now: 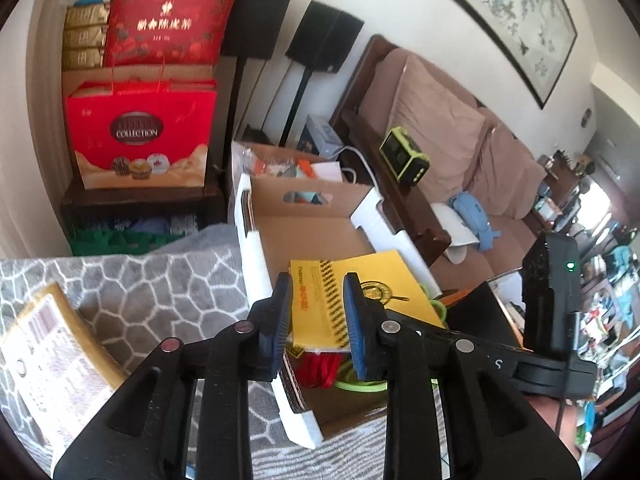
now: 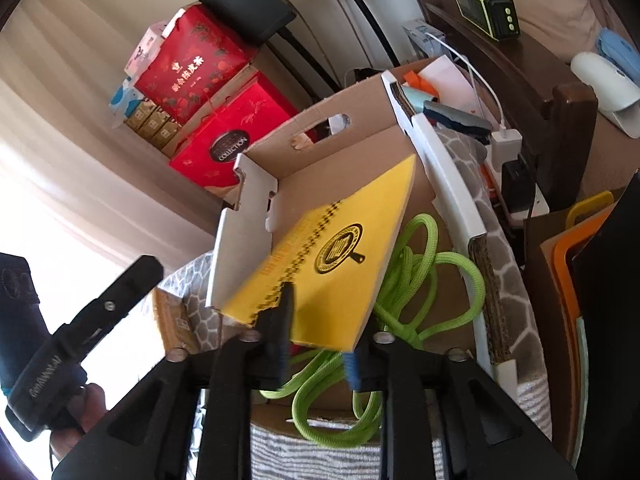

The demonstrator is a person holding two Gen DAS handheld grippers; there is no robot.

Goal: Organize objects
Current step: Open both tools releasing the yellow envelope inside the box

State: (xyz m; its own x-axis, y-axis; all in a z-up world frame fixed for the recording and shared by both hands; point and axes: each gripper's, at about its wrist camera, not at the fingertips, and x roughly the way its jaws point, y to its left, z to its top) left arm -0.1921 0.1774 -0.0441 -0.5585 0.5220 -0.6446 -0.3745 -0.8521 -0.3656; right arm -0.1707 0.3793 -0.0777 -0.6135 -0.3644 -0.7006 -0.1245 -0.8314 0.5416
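A yellow spiral-bound notebook (image 2: 336,264) lies tilted inside an open cardboard box (image 2: 256,184), over a lime-green rope (image 2: 432,276). It also shows in the left wrist view (image 1: 360,296), with a red cord (image 1: 320,368) under it. My right gripper (image 2: 316,332) has its fingers either side of the notebook's near edge, wide apart; it looks open. My left gripper (image 1: 316,320) hovers over the box's near left wall, open and empty, its blue pads (image 1: 354,320) apart. A tan boxed item (image 1: 52,352) lies on the grey patterned blanket (image 1: 160,292) to the left.
Red gift bags (image 1: 144,132) stand on a dark shelf behind the box. A second box of clutter (image 1: 288,164) sits beyond. A brown sofa (image 1: 460,140) with a green device (image 1: 404,156) lies to the right. Orange and yellow boards (image 2: 568,240) stand at the right.
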